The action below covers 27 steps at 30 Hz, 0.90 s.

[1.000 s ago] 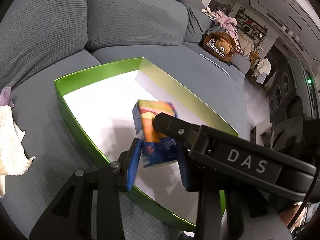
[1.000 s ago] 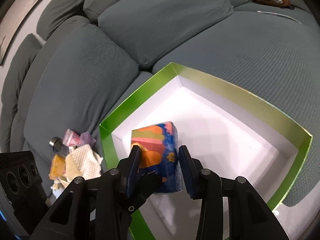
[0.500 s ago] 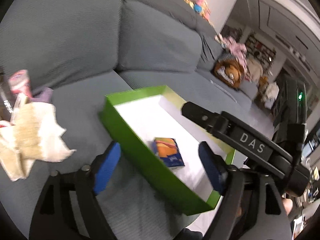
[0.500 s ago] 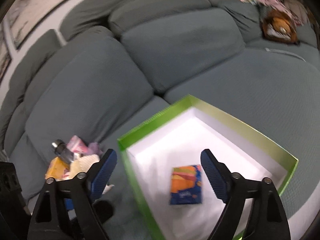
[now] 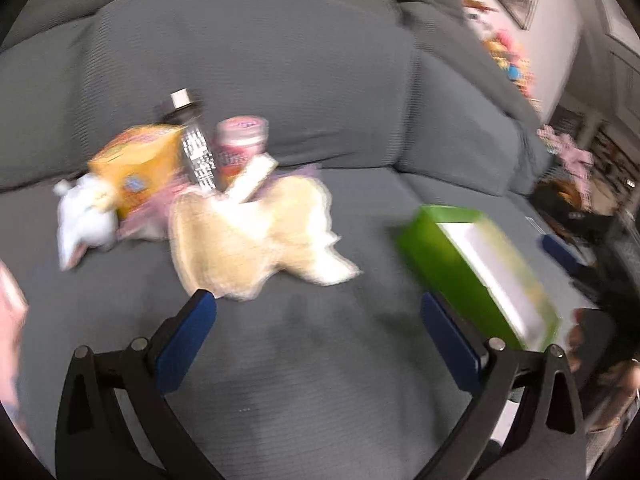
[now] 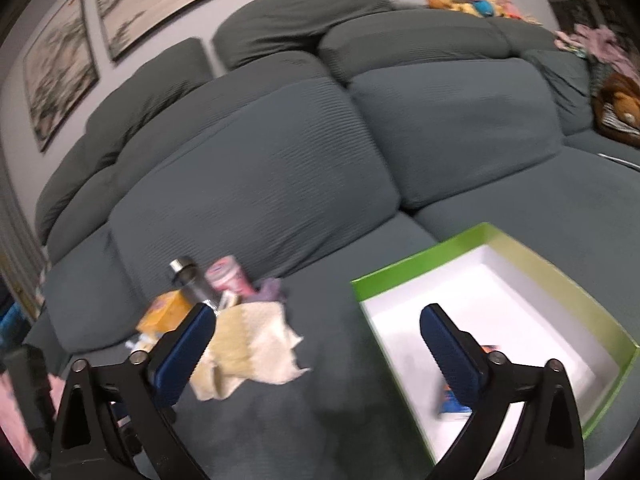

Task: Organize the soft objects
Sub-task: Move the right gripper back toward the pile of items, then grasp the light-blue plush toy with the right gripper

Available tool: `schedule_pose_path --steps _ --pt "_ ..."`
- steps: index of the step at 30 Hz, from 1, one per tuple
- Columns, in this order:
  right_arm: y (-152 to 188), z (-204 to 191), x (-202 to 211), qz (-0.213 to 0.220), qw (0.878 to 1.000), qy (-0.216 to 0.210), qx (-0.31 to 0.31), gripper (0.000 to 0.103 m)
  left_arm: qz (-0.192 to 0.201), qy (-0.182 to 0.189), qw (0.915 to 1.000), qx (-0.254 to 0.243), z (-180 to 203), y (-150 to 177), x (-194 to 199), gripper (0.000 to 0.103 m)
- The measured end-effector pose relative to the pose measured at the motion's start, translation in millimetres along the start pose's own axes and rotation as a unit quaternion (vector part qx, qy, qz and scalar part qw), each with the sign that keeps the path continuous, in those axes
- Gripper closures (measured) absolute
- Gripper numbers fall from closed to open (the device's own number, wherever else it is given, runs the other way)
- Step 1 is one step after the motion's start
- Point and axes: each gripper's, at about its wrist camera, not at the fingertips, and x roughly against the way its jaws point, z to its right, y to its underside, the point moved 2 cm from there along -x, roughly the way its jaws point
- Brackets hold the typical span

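A cream towel (image 5: 256,240) lies crumpled on the grey sofa seat, just beyond my left gripper (image 5: 317,303). That gripper's jaws are opening wide with nothing between them. The green box (image 5: 480,272) sits to its right. In the right wrist view my right gripper (image 6: 318,316) hovers above the seat between the towel (image 6: 248,348) and the green box (image 6: 400,280), its jaws also opening and empty. A colourful tissue pack (image 6: 454,404) lies on the box's white floor, partly hidden behind the right finger.
Behind the towel sits a pile: an orange carton (image 5: 136,164), a dark bottle (image 5: 192,144), a pink tub (image 5: 240,144), a white cloth (image 5: 84,220) and a purple cloth (image 6: 272,290). Sofa back cushions (image 6: 260,184) rise behind. A brown plush (image 6: 620,108) lies far right.
Both grippers let go of the tissue pack, which now lies in the green box. Both opened wide, drew back and swung left toward the towel and the pile.
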Motion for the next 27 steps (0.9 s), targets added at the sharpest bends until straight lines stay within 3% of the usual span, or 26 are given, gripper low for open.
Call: schedule_pose_path --steps 5,9,15,21,27 --pt "10.8 -30.4 -22.2 -0.03 0.999 -0.032 0.018 0.0 0.004 -0.074 0.9966 0.035 -50.5 7.5 -3.5 0.001" --pt "27.3 -60.5 -45.6 -0.065 0.996 -0.026 0.058 0.0 -0.004 -0.117 0.9887 0.094 -93.8 15.6 -8.3 0.001" --pt "51.9 -95.8 -70.2 -0.119 0.988 -0.052 0.079 0.0 -0.019 -0.176 0.9755 0.131 -129.9 22.6 -2.9 0.001" --pt "66.9 -128.4 -88.3 -0.155 0.98 -0.059 0.113 0.0 -0.013 -0.165 0.9763 0.14 -138.8 18.9 12.3 0.001" --pt "70.2 -166.2 -110.5 -0.188 0.97 -0.071 0.134 0.0 -0.01 -0.195 0.9645 0.177 -170.9 17.5 26.6 0.001"
